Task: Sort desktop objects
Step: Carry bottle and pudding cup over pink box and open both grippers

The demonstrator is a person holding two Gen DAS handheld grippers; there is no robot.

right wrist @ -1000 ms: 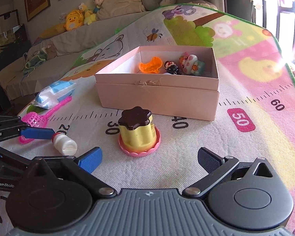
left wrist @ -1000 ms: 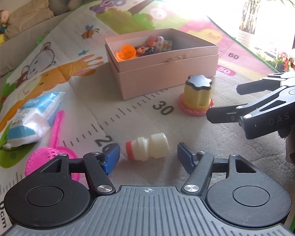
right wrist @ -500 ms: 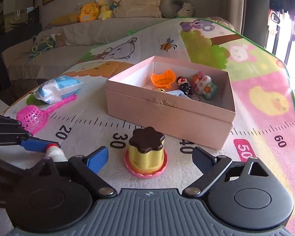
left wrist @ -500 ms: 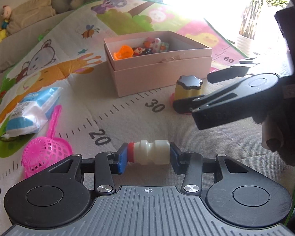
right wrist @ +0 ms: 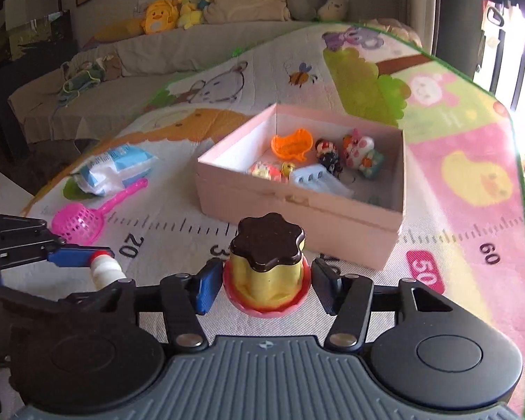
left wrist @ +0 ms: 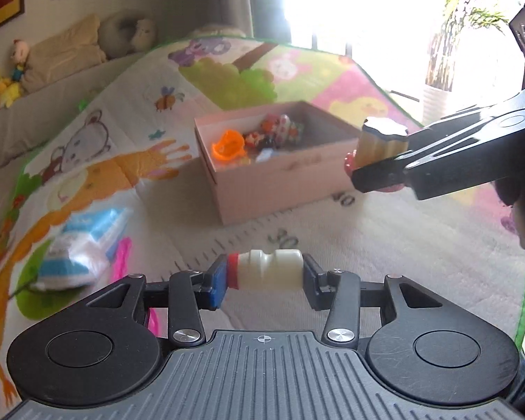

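My left gripper [left wrist: 264, 276] is shut on a small white bottle with a red cap [left wrist: 266, 273], held sideways above the mat; it also shows in the right wrist view [right wrist: 103, 269]. My right gripper [right wrist: 266, 285] is shut on a yellow pudding toy with a brown top and pink base [right wrist: 266, 266], lifted off the mat; the toy also shows in the left wrist view [left wrist: 379, 143]. The open pink box [right wrist: 297, 206] ahead holds several small toys, among them an orange one [right wrist: 292, 143]. In the left wrist view the box [left wrist: 273, 182] stands ahead, the right gripper just to its right.
A blue-and-white tissue pack [right wrist: 113, 168] and a pink plastic scoop [right wrist: 87, 218] lie on the play mat left of the box. The pack [left wrist: 84, 245] also shows in the left wrist view. A sofa with plush toys [right wrist: 164, 17] runs behind the mat.
My left gripper closed on the white bottle and lifted it. My right gripper closed on the pudding toy and raised it toward the box.
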